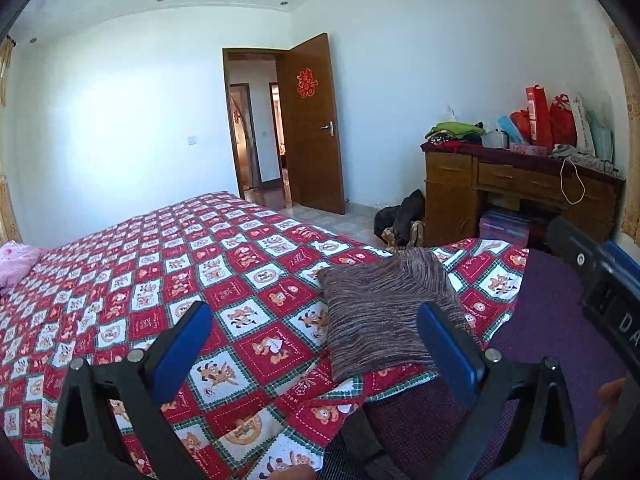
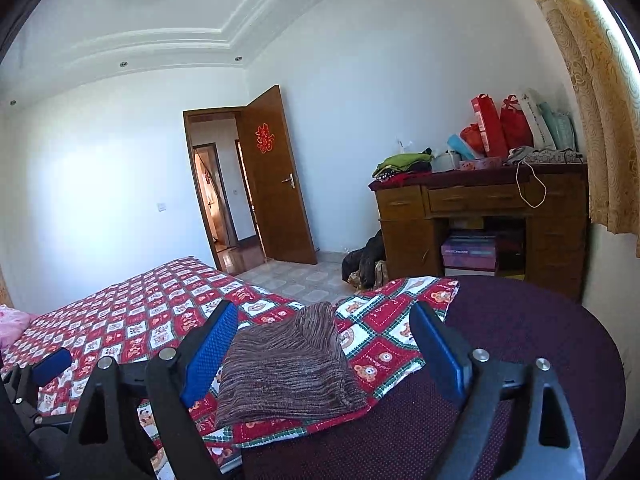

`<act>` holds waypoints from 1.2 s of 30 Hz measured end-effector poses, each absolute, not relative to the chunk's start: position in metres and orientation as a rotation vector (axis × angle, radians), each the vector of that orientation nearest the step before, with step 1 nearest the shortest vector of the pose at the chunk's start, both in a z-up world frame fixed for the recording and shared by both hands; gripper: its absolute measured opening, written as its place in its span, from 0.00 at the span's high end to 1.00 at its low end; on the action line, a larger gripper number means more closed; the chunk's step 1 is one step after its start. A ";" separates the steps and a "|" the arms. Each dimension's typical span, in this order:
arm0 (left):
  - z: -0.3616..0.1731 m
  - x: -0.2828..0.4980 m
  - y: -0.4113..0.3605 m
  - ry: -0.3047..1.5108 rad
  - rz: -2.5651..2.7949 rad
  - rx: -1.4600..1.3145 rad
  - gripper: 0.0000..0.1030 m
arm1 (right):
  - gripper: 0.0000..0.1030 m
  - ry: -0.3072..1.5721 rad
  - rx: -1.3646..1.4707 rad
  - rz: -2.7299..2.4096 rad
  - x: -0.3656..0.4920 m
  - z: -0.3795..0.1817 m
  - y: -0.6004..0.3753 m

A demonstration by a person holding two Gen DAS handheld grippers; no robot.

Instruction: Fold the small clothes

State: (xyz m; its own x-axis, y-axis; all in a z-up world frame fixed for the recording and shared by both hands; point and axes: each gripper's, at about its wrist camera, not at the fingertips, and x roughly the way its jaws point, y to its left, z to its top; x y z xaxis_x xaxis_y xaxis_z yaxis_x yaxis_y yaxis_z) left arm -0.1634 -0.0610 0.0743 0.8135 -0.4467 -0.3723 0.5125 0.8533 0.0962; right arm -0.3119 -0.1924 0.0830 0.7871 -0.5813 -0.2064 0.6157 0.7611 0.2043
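On the red, white and green checked bedspread with cartoon bears sits the folded brown-and-grey striped knit garment, lying flat near the bed's edge, right where the spread meets a dark purple textured mat. From my left wrist cam the knit piece is dead ahead, a bit right of centre, and it looks like a neat, roughly square bundle.

My left gripper has its blue-padded jaws spread wide with nothing between them; the right-hand pad overlaps the garment's near corner in the picture, but I can't tell if it's actually touching. Same deal on the other side: my right gripper is wide apart too, no pinch on anything, with the knit bundle framed in the gap between the fingers. So neither one is holding cloth right now.

Off at the far left edge of the bed there's a crumpled pink fabric item, well apart from the brown piece. Across the room I can see an open brown wooden door with a red paper cutout, and a brown wooden desk piled with folded clothes and red gift bags.
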 end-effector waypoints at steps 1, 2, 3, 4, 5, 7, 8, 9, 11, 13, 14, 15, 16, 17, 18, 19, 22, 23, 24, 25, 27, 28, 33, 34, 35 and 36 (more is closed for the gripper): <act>0.074 -0.163 -0.060 0.352 -0.516 0.191 0.00 | 0.14 0.135 0.269 -0.655 -0.312 0.083 -0.193; 0.074 -0.163 -0.060 0.354 -0.515 0.191 0.00 | 0.14 0.136 0.270 -0.655 -0.312 0.083 -0.193; 0.074 -0.162 -0.060 0.355 -0.514 0.192 0.00 | 0.14 0.136 0.273 -0.656 -0.312 0.083 -0.193; 0.074 -0.162 -0.060 0.355 -0.514 0.194 0.00 | 0.14 0.136 0.276 -0.657 -0.313 0.083 -0.193; 0.074 -0.163 -0.060 0.353 -0.514 0.197 0.00 | 0.14 0.136 0.278 -0.657 -0.313 0.083 -0.193; 0.075 -0.165 -0.061 0.351 -0.514 0.200 0.00 | 0.14 0.138 0.280 -0.658 -0.313 0.083 -0.194; 0.075 -0.166 -0.061 0.347 -0.516 0.201 0.00 | 0.14 0.137 0.280 -0.659 -0.314 0.083 -0.193; 0.075 -0.166 -0.061 0.345 -0.517 0.202 0.00 | 0.14 0.137 0.280 -0.658 -0.314 0.083 -0.193; 0.076 -0.166 -0.061 0.341 -0.515 0.203 0.00 | 0.14 0.140 0.280 -0.656 -0.314 0.083 -0.193; 0.076 -0.166 -0.061 0.341 -0.516 0.202 0.00 | 0.14 0.141 0.280 -0.655 -0.313 0.083 -0.194; 0.076 -0.166 -0.061 0.342 -0.514 0.203 0.00 | 0.14 0.141 0.280 -0.655 -0.313 0.083 -0.194; 0.076 -0.166 -0.061 0.343 -0.513 0.202 0.00 | 0.14 0.142 0.280 -0.655 -0.313 0.083 -0.194; 0.076 -0.166 -0.061 0.343 -0.513 0.201 0.00 | 0.14 0.141 0.280 -0.655 -0.313 0.083 -0.194; 0.076 -0.166 -0.061 0.344 -0.514 0.199 0.00 | 0.14 0.141 0.280 -0.654 -0.313 0.083 -0.194; 0.076 -0.166 -0.061 0.345 -0.516 0.198 0.00 | 0.14 0.141 0.280 -0.654 -0.313 0.083 -0.194; 0.076 -0.166 -0.060 0.345 -0.516 0.196 0.00 | 0.14 0.140 0.280 -0.654 -0.313 0.083 -0.194; 0.076 -0.167 -0.060 0.345 -0.515 0.196 0.00 | 0.14 0.143 0.280 -0.653 -0.313 0.083 -0.194; 0.076 -0.166 -0.060 0.346 -0.515 0.196 0.00 | 0.14 0.145 0.281 -0.653 -0.312 0.083 -0.194; 0.076 -0.166 -0.060 0.346 -0.515 0.196 0.00 | 0.14 0.147 0.282 -0.651 -0.312 0.083 -0.194; 0.076 -0.166 -0.060 0.347 -0.515 0.196 0.00 | 0.14 0.148 0.283 -0.651 -0.312 0.083 -0.194; 0.076 -0.166 -0.059 0.351 -0.514 0.195 0.00 | 0.14 0.150 0.283 -0.649 -0.311 0.083 -0.194; 0.076 -0.165 -0.059 0.353 -0.514 0.194 0.00 | 0.14 0.150 0.283 -0.650 -0.311 0.083 -0.194; 0.076 -0.165 -0.058 0.350 -0.511 0.194 0.00 | 0.14 0.147 0.280 -0.651 -0.311 0.083 -0.193; 0.076 -0.165 -0.059 0.346 -0.498 0.200 0.00 | 0.14 0.146 0.279 -0.651 -0.310 0.083 -0.193; 0.075 -0.165 -0.060 0.342 -0.487 0.206 0.00 | 0.14 0.145 0.278 -0.652 -0.310 0.083 -0.193; 0.075 -0.165 -0.062 0.338 -0.476 0.217 0.00 | 0.14 0.144 0.277 -0.652 -0.310 0.082 -0.193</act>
